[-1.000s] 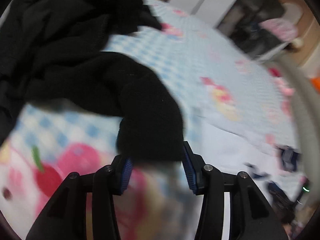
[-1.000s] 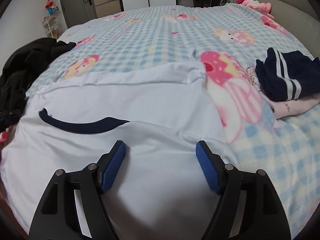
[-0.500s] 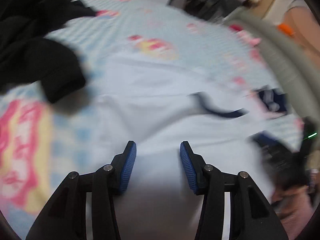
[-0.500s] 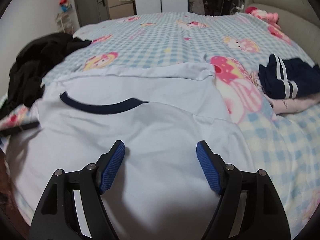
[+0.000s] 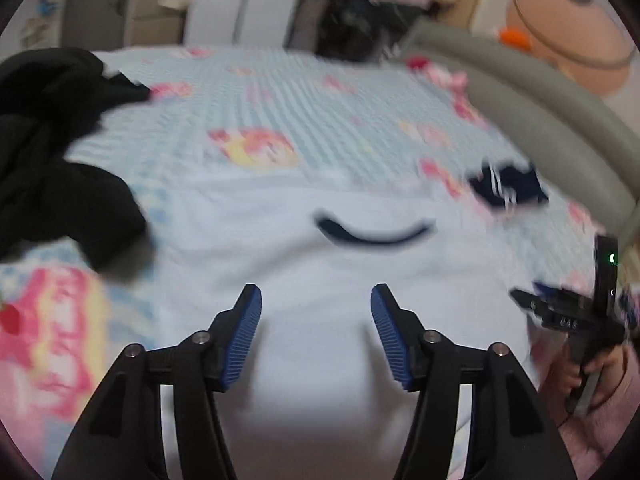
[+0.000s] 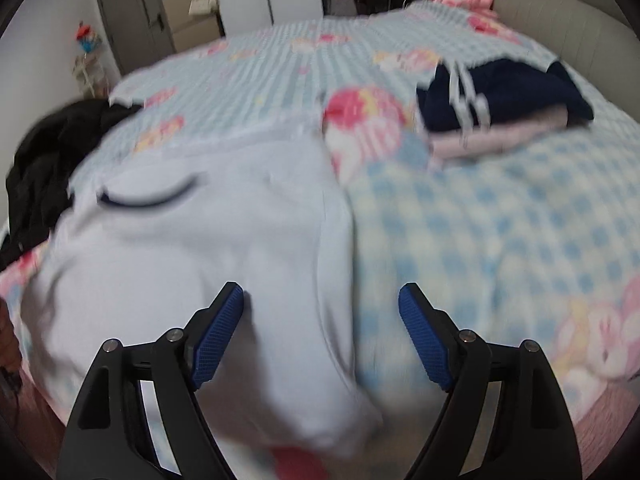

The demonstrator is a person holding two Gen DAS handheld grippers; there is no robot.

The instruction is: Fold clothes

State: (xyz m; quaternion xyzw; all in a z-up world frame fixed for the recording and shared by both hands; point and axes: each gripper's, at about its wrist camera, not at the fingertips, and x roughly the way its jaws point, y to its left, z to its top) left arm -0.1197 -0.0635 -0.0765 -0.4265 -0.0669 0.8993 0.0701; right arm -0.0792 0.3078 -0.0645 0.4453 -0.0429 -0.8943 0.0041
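A pale blue T-shirt [image 5: 304, 264] with a navy collar [image 5: 372, 234] lies spread flat on the checked bedspread [image 5: 280, 112]. My left gripper [image 5: 316, 334] hovers open over the shirt's near part, nothing between its blue pads. In the right wrist view the same T-shirt [image 6: 192, 248] fills the lower left, and my right gripper [image 6: 320, 334] stands open above its right side edge. The right gripper [image 5: 568, 316] also shows at the right edge of the left wrist view, held by a hand [image 5: 600, 376].
A heap of black clothes [image 5: 52, 152] lies at the bed's left side. A folded navy garment with white stripes [image 6: 500, 96] rests on a folded pink one [image 6: 492, 140] at the right. A grey padded headboard [image 5: 540, 128] curves along the far right. Cabinets stand behind the bed.
My left gripper let go of the black garment, swung right over the pale blue shirt and opened wider. My right gripper shifted right toward the shirt's side edge.
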